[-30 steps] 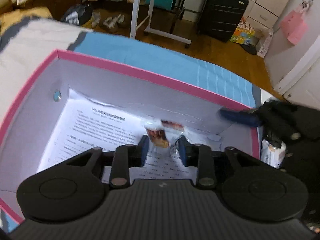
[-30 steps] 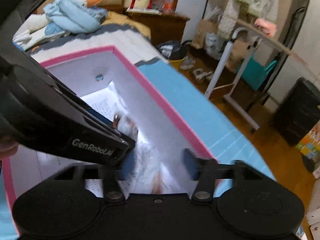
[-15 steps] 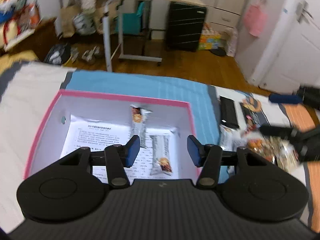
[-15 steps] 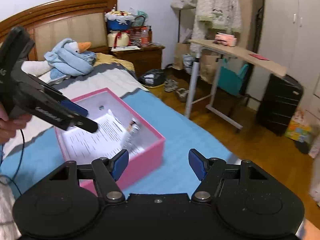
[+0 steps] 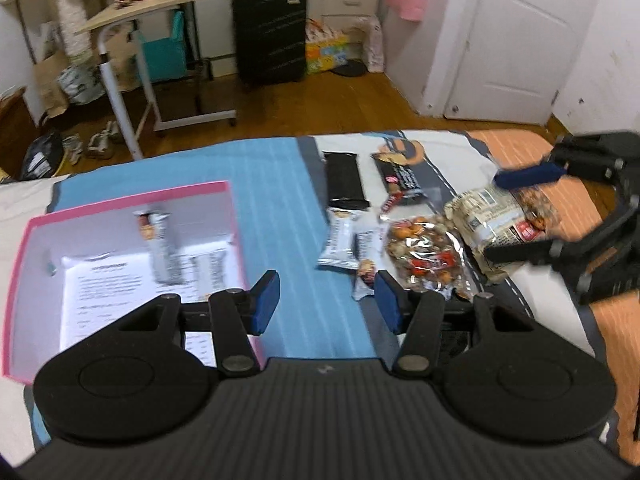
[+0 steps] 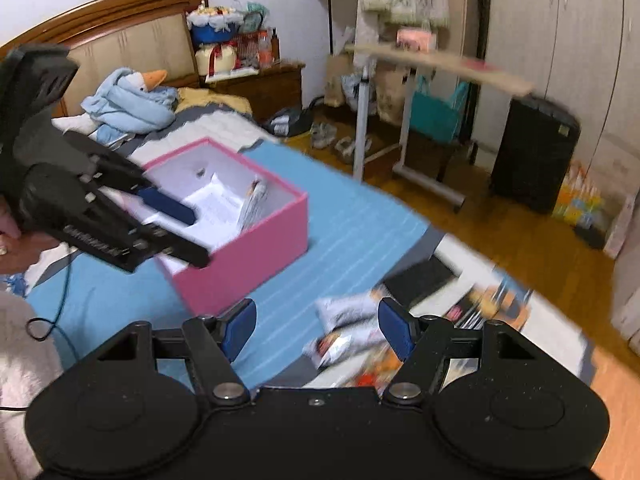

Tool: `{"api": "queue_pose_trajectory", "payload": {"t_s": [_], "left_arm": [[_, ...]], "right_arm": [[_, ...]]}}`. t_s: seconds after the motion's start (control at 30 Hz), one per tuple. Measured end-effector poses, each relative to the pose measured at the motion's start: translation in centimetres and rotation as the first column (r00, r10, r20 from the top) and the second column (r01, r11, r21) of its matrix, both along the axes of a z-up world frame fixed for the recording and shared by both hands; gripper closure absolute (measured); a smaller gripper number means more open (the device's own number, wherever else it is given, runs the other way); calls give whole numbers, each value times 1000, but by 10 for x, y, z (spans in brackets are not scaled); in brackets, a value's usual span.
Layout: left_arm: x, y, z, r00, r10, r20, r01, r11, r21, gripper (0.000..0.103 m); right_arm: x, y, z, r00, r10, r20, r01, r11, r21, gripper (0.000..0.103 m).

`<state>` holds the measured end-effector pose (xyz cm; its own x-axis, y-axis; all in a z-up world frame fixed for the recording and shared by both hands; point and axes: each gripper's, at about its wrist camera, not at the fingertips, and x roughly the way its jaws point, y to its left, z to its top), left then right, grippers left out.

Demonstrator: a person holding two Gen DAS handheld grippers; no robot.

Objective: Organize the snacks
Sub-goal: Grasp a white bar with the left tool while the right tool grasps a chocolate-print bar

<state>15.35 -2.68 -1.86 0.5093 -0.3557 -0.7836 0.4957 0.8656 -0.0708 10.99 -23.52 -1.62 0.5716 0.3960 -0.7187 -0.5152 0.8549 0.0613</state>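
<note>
A pink box (image 5: pixel 120 200) with white walls stands on the blue bedspread and holds two white snack bars (image 5: pixel 160 248) on a printed sheet. It also shows in the right wrist view (image 6: pixel 248 248). Right of it lie white bars (image 5: pixel 344 244), black bars (image 5: pixel 346 180), a clear bag of mixed nuts (image 5: pixel 424 256) and a paper-labelled bag (image 5: pixel 496 220). My left gripper (image 5: pixel 326 300) is open and empty above the bedspread between box and snacks. My right gripper (image 6: pixel 316 328) is open and empty above the white bars (image 6: pixel 348 312).
The bed's far edge drops to a wooden floor with a rolling side table (image 5: pixel 160 20), a black suitcase (image 5: pixel 270 32) and a white door (image 5: pixel 516 40). A headboard (image 6: pixel 120 40) and blue plush goose (image 6: pixel 128 100) lie beyond the box.
Both grippers have lifted out of the pink box and swung right toward the loose snacks. The left gripper's jaws have opened wider, leaving a bar in the box.
</note>
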Motion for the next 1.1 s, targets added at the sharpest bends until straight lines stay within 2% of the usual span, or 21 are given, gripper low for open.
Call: {"api": "queue_pose_trajectory", "payload": {"t_s": [0.13, 0.27, 0.33, 0.43, 0.53, 0.67, 0.83, 0.93, 1.03, 1.07, 1.1], "left_arm": [[8, -24, -18, 999, -17, -37, 17, 1000, -2, 52], [18, -43, -38, 1000, -15, -21, 16, 999, 29, 53], [26, -53, -48, 1000, -4, -21, 5, 999, 39, 55], [43, -66, -63, 1000, 5, -15, -4, 999, 43, 56], [61, -76, -80, 1000, 3, -24, -2, 998, 68, 61], [87, -85, -102, 999, 34, -26, -33, 998, 50, 61], [111, -99, -129, 997, 62, -56, -57, 995, 78, 61], [112, -101, -139, 996, 56, -62, -50, 993, 104, 62], [109, -102, -146, 998, 64, -26, -59, 988, 144, 65], [108, -100, -147, 997, 75, -19, -72, 988, 136, 67], [107, -99, -149, 996, 89, -8, -87, 988, 128, 67]], "right_arm": [[1, 2, -35, 995, -26, -98, 28, 999, 19, 31], [8, 4, -69, 986, -51, -160, 65, 994, 82, 31], [9, 7, -87, 990, -58, -127, 72, 992, 107, 31], [17, 20, -118, 986, -130, -101, 136, 989, 53, 32], [24, 27, -136, 984, -165, -60, 169, 983, 68, 35], [36, 43, -153, 975, -219, 42, 220, 975, -10, 35], [53, 47, -164, 969, -244, -33, 245, 970, 16, 35], [57, 52, -170, 963, -270, -18, 269, 961, -58, 35], [56, 51, -173, 966, -257, -1, 256, 964, -75, 36], [54, 52, -172, 967, -256, 8, 256, 963, -86, 39], [53, 53, -172, 967, -254, 13, 254, 963, -93, 49]]}}
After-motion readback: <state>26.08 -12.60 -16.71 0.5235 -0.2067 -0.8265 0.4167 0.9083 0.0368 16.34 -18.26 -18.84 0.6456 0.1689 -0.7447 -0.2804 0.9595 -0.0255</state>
